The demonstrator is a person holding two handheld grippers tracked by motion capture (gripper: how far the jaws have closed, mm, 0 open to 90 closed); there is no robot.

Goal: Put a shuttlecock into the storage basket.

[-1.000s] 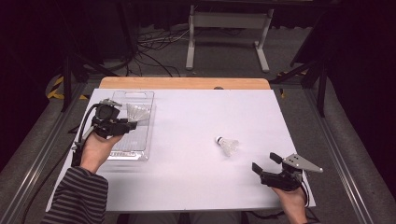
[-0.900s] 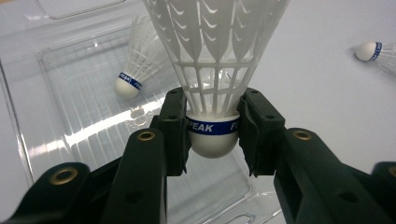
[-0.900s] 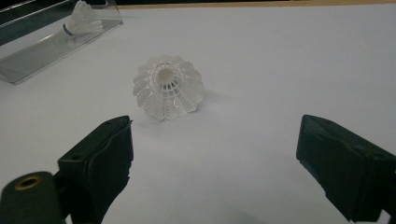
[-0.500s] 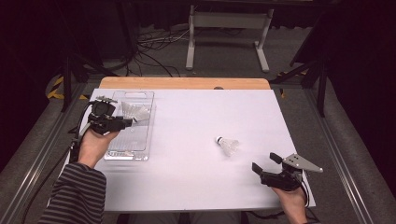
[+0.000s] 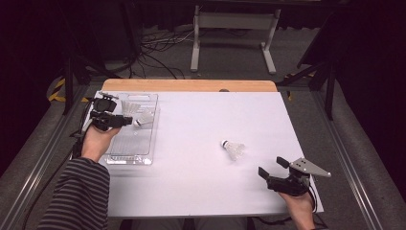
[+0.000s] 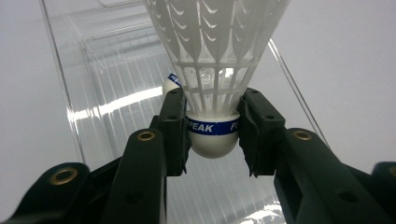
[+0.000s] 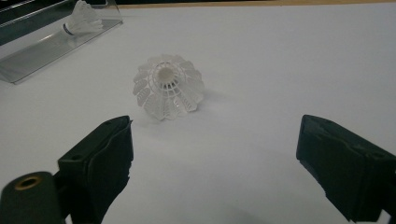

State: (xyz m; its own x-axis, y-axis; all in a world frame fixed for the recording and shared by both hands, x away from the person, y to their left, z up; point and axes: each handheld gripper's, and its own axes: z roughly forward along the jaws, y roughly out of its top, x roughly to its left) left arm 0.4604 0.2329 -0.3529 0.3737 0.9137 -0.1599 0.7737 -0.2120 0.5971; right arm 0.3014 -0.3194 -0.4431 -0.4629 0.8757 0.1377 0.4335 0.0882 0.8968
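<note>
Altogether three shuttlecocks [image 5: 234, 149] — one tray [image 5: 116, 155]

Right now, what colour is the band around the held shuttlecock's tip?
Blue with white lettering, on the shuttlecock; clearest in the left gripper view.

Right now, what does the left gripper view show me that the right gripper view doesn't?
The left gripper view gives the left gripper shut on the cork of a white shuttlecock, blue band reading "PEAK", held over the clear plastic tray, with a second cork peeking behind the jaw. The right gripper view gives the right gripper, jaws wide open and empty, facing a loose shuttlecock lying on the white table. Both share the clear tray, which sits far off in the right gripper view, and the white tabletop.
</note>
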